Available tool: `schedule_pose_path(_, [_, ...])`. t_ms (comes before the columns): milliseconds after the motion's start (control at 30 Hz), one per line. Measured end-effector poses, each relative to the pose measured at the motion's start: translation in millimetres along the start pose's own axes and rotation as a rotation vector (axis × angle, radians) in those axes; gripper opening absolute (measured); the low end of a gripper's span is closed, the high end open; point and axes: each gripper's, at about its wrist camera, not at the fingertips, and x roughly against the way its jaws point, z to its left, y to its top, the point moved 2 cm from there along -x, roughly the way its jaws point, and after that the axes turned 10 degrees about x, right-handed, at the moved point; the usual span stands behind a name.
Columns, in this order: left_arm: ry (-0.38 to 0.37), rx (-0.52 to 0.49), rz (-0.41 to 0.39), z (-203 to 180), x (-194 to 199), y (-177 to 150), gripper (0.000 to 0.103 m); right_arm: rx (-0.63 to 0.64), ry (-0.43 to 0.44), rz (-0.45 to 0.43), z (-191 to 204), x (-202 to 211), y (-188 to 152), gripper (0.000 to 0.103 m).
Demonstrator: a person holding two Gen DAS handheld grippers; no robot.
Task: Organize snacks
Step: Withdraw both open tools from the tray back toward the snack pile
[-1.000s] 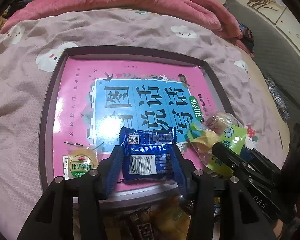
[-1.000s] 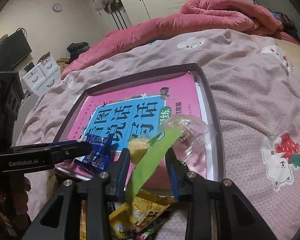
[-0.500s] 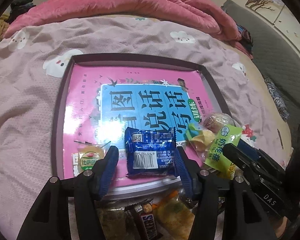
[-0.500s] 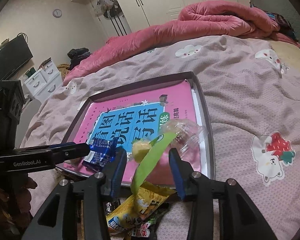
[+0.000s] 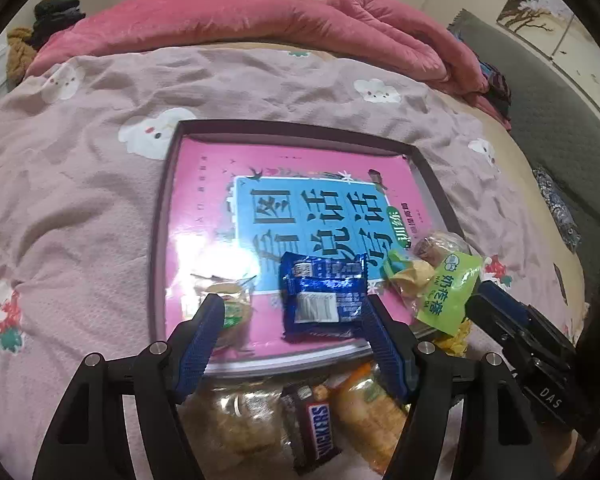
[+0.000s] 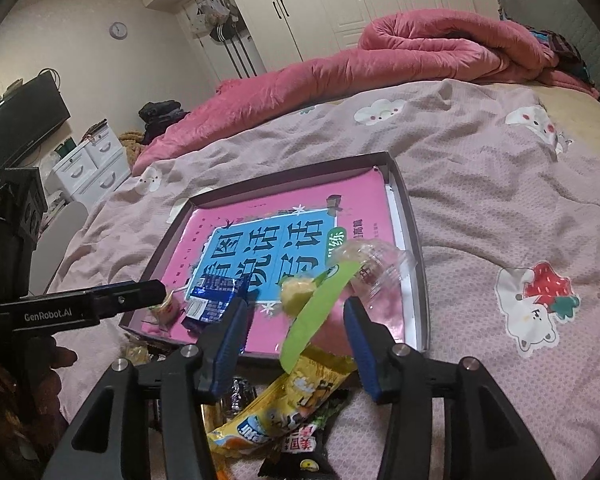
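Left wrist view
Left gripper point(image 5: 292, 312): jaws have just been opening and stand wide; the pads press on nothing.
Blue packet point(image 5: 324, 298): lies flat on the pink book between the two blue pads, its right edge just beside the right pad (whether they touch cannot be told).
Round snack point(image 5: 230, 300): near the left pad, on the book's near left corner, partly hidden by glare.
Pink book point(image 5: 204, 208): fills the dark tray point(image 5: 300, 130), which sits on the pink bedspread point(image 5: 80, 200).
Green-labelled packet point(image 5: 440, 288): at the tray's near right corner, just beside the tip of the right gripper point(image 5: 496, 312).
Loose snacks: a chocolate bar point(image 5: 320, 428) and other packets lie on the bedspread in front of the tray.

Right wrist view
Right gripper point(image 6: 296, 332): jaws have just been opening and stand moderately apart (clear gaps on both sides of the packet).
Green-labelled packet point(image 6: 320, 304): between the pads, on the tray's near edge, held by neither.
Blue packet point(image 6: 216, 296): on the book at the near left, beside the left gripper's finger.
Yellow packet point(image 6: 292, 404): on the bedspread below the jaws.
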Motion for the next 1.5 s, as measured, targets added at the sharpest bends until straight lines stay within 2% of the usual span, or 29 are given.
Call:
schedule_pose_path(667, [0.05, 0.02, -0.031, 29, 32, -18, 0.073, 0.04, -0.016, 0.001, 17, 23, -8, 0.051])
schedule_pose_path(1500, [0.078, -0.026, 0.024, 38, 37, -54, 0.073, 0.043, -0.001, 0.072, 31, 27, -28, 0.054])
